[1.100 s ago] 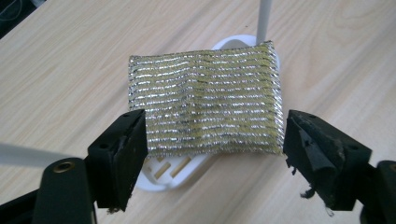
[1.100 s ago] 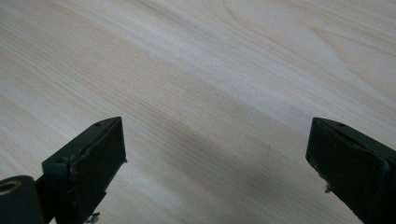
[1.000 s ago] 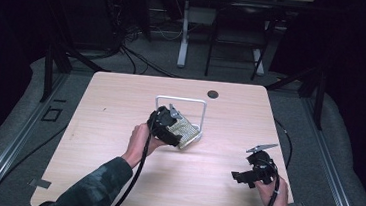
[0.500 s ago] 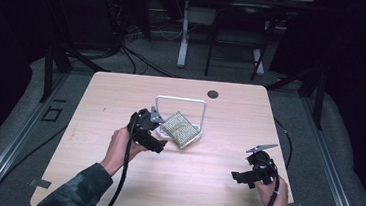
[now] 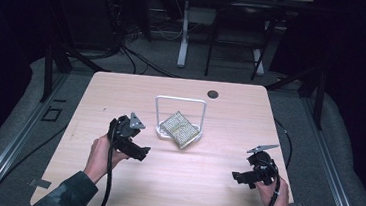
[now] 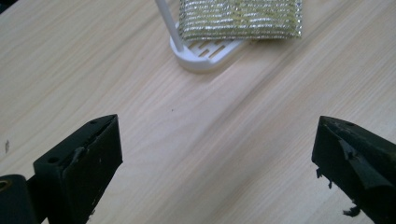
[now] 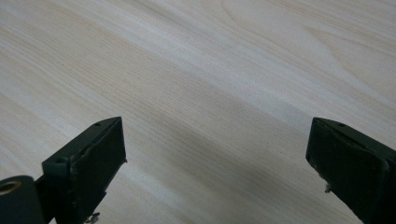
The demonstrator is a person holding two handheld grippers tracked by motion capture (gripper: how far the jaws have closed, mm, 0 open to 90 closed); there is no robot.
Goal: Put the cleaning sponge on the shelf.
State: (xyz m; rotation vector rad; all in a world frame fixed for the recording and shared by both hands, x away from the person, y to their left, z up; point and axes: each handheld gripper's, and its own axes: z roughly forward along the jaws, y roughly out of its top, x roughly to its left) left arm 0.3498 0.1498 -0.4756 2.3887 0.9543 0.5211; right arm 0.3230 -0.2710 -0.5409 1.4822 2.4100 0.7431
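**Scouring pad set on rack; left tongs released and clear**

Glittery scouring pad (image 5: 180, 129) lies tilted on the white rack (image 5: 181, 101) at bench (image 5: 121, 92) centre, its corner overhanging toward 5 o'clock, long axis roughly 10-to-4. Left tongs (image 5: 139, 152), at the pad's 8 o'clock, have just been opening; nothing between the jaws. Right tongs (image 5: 237, 177), at 4 o'clock, spread wide, empty. Judged: placement done; next calls for withdrawal or straightening the pad.

I see my two black handheld grippers, the left gripper (image 5: 139, 152) and right gripper (image 5: 238, 177), each topped by a grey three-cornered plate, trailing a black cable, with scuffed blocky black pads and dark mottled sleeves.
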